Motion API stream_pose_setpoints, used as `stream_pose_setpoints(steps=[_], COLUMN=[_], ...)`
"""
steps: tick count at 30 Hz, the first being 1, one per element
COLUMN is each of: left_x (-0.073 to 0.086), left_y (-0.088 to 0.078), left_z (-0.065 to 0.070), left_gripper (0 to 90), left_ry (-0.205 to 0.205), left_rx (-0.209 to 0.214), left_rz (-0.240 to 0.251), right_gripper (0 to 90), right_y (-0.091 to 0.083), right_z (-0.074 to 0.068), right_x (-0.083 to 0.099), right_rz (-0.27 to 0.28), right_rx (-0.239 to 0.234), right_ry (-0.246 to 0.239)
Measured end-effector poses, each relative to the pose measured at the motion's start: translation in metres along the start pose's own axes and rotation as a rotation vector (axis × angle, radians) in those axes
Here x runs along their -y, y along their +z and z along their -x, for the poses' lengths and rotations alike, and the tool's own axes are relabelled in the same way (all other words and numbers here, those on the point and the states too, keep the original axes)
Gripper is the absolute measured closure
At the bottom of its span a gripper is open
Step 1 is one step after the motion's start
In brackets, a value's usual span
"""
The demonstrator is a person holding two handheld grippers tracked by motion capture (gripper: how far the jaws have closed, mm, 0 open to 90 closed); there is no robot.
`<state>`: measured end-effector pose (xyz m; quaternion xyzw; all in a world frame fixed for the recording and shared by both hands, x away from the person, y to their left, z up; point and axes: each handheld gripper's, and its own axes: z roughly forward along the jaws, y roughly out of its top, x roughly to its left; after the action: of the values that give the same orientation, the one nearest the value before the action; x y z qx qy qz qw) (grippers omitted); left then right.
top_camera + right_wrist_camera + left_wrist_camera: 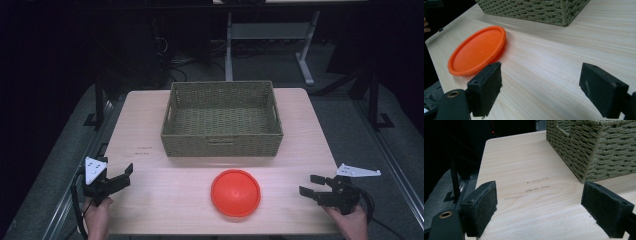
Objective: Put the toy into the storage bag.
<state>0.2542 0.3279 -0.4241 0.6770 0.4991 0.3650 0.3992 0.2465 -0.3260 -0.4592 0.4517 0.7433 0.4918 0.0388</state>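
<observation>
Woven wicker basket (222,137), wood table (150,200)

A dim lab: bare test table (150,200), metal frames (305,60), floor cables (172,62).

The woven olive-green rectangular basket (222,120) stands on the far half of the pale wooden table (165,200) and is the one tall obstacle, its walls blocking any straight pass across the far middle, though bare strips of tabletop run along its left and right sides. In front of the basket the low round orange plastic disc (235,192) lies flat, apart from the basket's front wall with a bare band between them. Left and right of the disc the wood is open out to the near corners, where the left gripper (120,178) and the right gripper (308,186) sit with jaws wide apart.
</observation>
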Motion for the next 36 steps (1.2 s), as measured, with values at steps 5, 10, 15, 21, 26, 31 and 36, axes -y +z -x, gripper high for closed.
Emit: stream_pose_setpoints(steps=[5, 10, 15, 21, 26, 31, 36], left_x=[0.001, 0.002, 0.003, 0.002, 0.002, 0.002, 0.002], left_y=[0.0, -0.002, -0.003, -0.003, -0.002, -0.002, -0.002], left_z=[0.0, -0.001, -0.001, -0.001, 0.001, 0.001, 0.001], left_gripper=[12.8, 12.7, 12.7, 12.7, 12.7, 12.7, 12.7], left_ry=[0.003, -0.001, 0.005, 0.01, 0.018, 0.013, 0.02], left_rx=[0.004, 0.003, 0.003, -0.006, -0.004, -0.006, -0.014], left_rz=[-0.009, -0.001, 0.001, 0.0, 0.003, 0.006, 0.006], right_gripper=[16.7, 16.9, 16.9, 15.5, 15.8, 15.0, 15.5], right_y=[0.001, 0.002, 0.002, 0.012, 0.019, 0.024, 0.03], right_z=[-0.003, -0.013, -0.022, -0.029, -0.034, -0.039, -0.043], right_x=[-0.002, -0.009, -0.018, -0.029, -0.036, -0.044, -0.055], right_rz=[-0.002, 0.003, 0.011, -0.035, -0.08, -0.099, -0.135], right_rx=[0.003, -0.007, -0.014, -0.032, -0.061, -0.063, -0.066], right_ry=[-0.011, -0.048, -0.078, -0.083, -0.089, -0.104, -0.106])
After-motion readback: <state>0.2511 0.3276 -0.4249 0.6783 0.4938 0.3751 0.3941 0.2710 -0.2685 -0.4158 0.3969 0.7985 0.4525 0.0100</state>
